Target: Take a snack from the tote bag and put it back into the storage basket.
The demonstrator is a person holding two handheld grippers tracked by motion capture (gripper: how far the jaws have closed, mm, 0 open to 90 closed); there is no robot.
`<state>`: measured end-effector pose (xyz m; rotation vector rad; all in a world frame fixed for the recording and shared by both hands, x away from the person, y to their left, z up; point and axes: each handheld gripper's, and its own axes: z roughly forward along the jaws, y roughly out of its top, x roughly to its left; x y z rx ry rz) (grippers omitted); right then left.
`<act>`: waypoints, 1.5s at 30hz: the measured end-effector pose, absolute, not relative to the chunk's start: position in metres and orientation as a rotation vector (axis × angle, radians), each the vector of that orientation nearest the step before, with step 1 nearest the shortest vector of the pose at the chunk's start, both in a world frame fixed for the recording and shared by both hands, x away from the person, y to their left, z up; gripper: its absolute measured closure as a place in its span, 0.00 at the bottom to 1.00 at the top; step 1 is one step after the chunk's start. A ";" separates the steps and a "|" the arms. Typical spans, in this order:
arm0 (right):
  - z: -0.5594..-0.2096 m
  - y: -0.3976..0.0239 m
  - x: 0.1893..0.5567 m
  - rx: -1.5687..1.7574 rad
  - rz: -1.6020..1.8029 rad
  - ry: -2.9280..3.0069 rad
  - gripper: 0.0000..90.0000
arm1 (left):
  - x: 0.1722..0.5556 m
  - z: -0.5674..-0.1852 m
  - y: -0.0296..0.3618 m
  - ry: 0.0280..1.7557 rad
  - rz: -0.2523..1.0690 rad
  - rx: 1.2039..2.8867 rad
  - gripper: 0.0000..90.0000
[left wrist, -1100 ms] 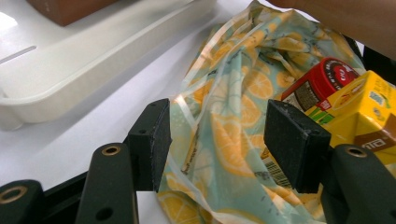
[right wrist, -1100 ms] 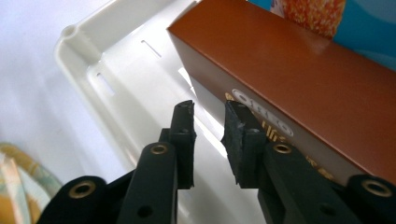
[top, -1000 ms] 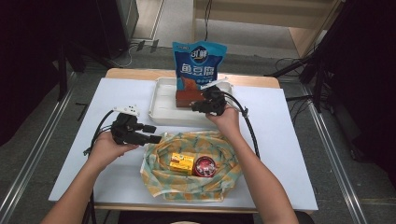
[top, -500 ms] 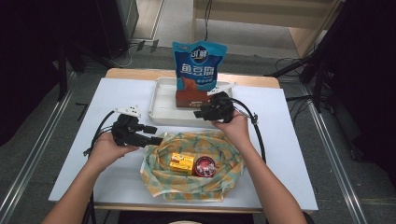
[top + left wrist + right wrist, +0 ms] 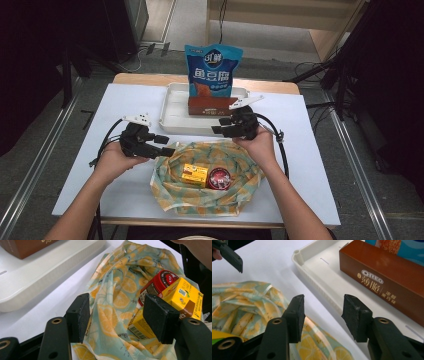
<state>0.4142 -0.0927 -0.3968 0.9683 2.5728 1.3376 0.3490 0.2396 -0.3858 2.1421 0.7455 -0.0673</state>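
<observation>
The right tool (image 5: 218, 126) hangs half open and empty, its jaws having just opened, with the brown box (image 5: 384, 280) ahead in the tray (image 5: 322, 275). The left tool (image 5: 120, 317) straddles, perhaps loosely, the lemon-print cloth (image 5: 117, 290) on the white bench (image 5: 320, 165).

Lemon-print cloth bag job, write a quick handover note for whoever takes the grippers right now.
Left gripper: jaws open around the near-left rim of the lemon-print cloth bag, pads not pressing.
Right gripper: jaws have just been opening, nothing between them; it sits between bag and white plastic tray.
Done: brown Oreo box lies in the tray, blue snack pouch stands behind it.
Left: yellow carton and red-lidded round tin lie in the bag, probably next to move to the tray.
</observation>
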 end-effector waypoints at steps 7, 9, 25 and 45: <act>-0.398 -0.099 0.406 0.976 1.331 2.578 0.56 | 0.346 -0.383 0.235 0.724 -0.067 2.148 0.43; -0.399 -0.101 0.403 0.982 1.329 2.586 0.56 | 0.345 -0.382 0.235 0.720 -0.069 2.150 0.43; -0.404 -0.112 0.387 0.992 1.326 2.578 0.53 | 0.333 -0.371 0.220 0.620 -0.086 2.169 0.44; -0.410 -0.117 0.387 1.010 1.317 2.584 0.53 | 0.320 -0.375 0.185 0.460 -0.144 2.232 0.44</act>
